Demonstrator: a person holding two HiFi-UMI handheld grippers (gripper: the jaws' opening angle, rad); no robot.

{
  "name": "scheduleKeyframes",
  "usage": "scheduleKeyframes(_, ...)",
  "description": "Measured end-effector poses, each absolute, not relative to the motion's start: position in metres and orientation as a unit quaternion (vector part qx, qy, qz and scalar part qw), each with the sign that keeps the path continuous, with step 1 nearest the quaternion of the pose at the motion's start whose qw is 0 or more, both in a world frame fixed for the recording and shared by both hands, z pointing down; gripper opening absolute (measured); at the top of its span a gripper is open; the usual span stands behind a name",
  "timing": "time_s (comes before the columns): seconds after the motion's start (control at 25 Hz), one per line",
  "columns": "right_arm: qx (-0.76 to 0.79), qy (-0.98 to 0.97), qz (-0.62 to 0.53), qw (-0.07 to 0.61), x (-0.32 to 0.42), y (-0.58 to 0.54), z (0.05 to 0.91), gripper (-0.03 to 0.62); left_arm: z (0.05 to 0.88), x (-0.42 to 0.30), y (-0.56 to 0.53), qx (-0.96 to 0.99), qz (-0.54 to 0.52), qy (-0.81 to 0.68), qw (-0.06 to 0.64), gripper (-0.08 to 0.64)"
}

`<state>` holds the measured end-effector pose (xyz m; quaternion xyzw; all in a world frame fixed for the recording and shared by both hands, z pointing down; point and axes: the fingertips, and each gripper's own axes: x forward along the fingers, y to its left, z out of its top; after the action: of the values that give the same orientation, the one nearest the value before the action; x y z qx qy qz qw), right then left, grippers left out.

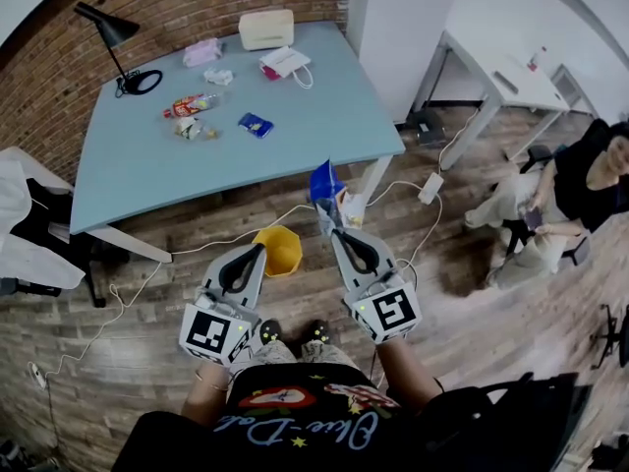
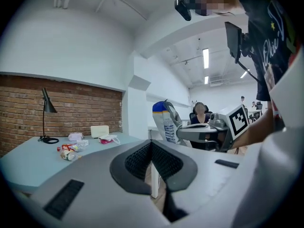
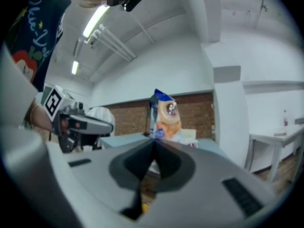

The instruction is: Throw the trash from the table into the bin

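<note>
**Snack bag pinched beside the yellow bin**

The right tongs [image 1: 331, 226] are clamped on a blue snack bag [image 1: 323, 182] at centre frame, just off the worktop's [image 1: 147, 180] near corner. The left tongs [image 1: 259, 250] are closed with nothing between them, their tips at the left edge of the yellow bin [image 1: 291, 241] on the wooden floor. A blue packet [image 1: 256, 124] lies on the worktop, upper left.

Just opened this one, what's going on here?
A person stands by the table with a gripper in each hand. The right gripper is shut on a blue snack bag, held near the yellow bin on the floor. The left gripper is shut and empty. More wrappers lie on the table.
</note>
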<state>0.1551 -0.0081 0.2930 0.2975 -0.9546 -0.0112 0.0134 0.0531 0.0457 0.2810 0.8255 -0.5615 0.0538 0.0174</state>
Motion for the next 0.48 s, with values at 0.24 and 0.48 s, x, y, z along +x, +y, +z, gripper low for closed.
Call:
scheduleKeyframes(0.24, 0.301, -0.953, -0.015, 0.018, 0.136, 0.007, 0.292, 0.006, 0.28, 0.042, 0.051, 0.836, 0.049, -0.546, 0.015, 0.008)
scheduleKeyframes(0.48, 0.298, -0.954, -0.007, 0.027, 0.117, 0.013, 0.295, 0.006, 0.28, 0.024, 0.051, 0.835, 0.038, -0.549, 0.017, 0.008)
